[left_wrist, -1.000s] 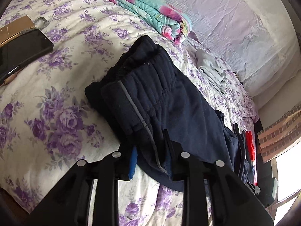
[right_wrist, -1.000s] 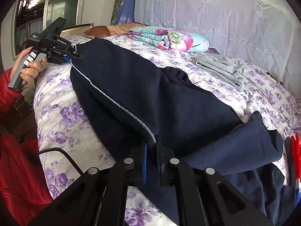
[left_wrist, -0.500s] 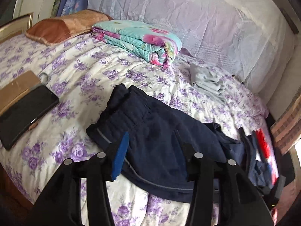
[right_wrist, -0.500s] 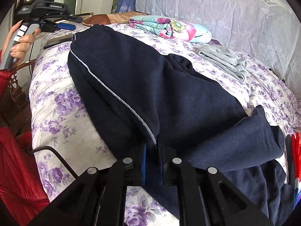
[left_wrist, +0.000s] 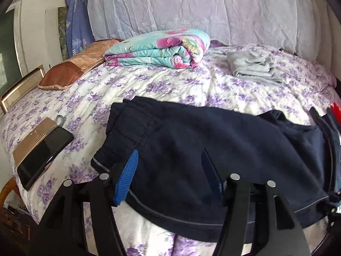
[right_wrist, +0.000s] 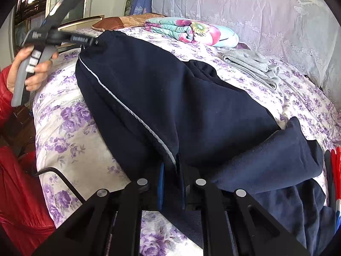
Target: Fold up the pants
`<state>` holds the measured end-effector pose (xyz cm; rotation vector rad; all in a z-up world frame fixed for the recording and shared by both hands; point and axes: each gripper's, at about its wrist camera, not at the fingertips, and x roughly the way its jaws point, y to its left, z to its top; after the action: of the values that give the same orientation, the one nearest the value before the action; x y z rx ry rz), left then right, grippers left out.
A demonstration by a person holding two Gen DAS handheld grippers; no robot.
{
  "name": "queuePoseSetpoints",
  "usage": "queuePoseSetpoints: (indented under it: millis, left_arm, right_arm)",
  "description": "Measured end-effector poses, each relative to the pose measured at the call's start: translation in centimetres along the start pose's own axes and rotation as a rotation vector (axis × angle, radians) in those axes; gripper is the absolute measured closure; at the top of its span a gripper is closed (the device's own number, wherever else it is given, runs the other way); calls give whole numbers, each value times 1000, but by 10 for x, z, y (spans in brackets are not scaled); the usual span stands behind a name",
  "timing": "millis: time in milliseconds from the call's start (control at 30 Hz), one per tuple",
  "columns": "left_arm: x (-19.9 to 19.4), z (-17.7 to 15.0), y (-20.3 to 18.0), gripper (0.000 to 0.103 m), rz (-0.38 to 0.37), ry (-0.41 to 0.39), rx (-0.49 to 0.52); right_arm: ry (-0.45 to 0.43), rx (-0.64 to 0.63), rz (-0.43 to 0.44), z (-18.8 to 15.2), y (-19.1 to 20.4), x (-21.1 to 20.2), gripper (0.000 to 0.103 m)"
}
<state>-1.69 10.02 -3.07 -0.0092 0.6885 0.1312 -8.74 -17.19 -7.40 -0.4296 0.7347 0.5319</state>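
— Left wrist view: how do your pants [left_wrist: 213, 149] lie?
— One navy pair flat on the bed [left_wrist: 170, 85]; long axis running across, waistband toward your left, legs trailing off right; your left gripper [left_wrist: 170, 177] is spread wide over the cloth, grasping nothing.
— And your right gripper [right_wrist: 171, 183]?
— Clenched on the pants' piped edge near the bed's front.
— What else do you count?
— One folded floral quilt [left_wrist: 157, 49]; one grey folded garment [left_wrist: 253, 68]; one phone [left_wrist: 42, 153].
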Motion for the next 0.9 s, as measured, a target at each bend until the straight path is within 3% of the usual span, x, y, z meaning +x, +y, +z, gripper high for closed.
queuePoseSetpoints:
  millis: [200, 233, 267, 300, 333, 433, 533, 600, 800, 900]
  left_arm:
    - [10, 17, -32, 37, -19, -30, 35]
    - [13, 17, -37, 36, -19, -28, 38]
    - [16, 17, -40, 36, -21, -23, 38]
    - [19, 16, -43, 36, -24, -18, 37]
    - [21, 16, -45, 35, -27, -14, 36]
    - [25, 14, -50, 28, -24, -11, 34]
    - [29, 10, -54, 26, -6, -13, 39]
    - [33, 7, -57, 25, -8, 0, 44]
    - [57, -12, -63, 5, 20, 46, 69]
    - [59, -14, -65, 5, 24, 63, 86]
  right_arm:
    - [-12, -6, -29, 1, 3, -3, 84]
    - [-25, 1, -28, 2, 2, -7, 74]
    - [-51, 20, -19, 3, -1, -14, 56]
    - [-83, 44, -11, 4, -2, -22, 48]
    - [-120, 68, -1, 5, -5, -32, 42]
    - [-216, 120, 17, 13, -14, -58, 38]
    - [-260, 150, -59, 25, -25, -68, 23]
    - [-253, 181, -100, 34, -36, -66, 22]
    - [-196, 317, -236, 54, -79, -47, 18]
    - [-141, 411, -327, 59, -111, -34, 17]
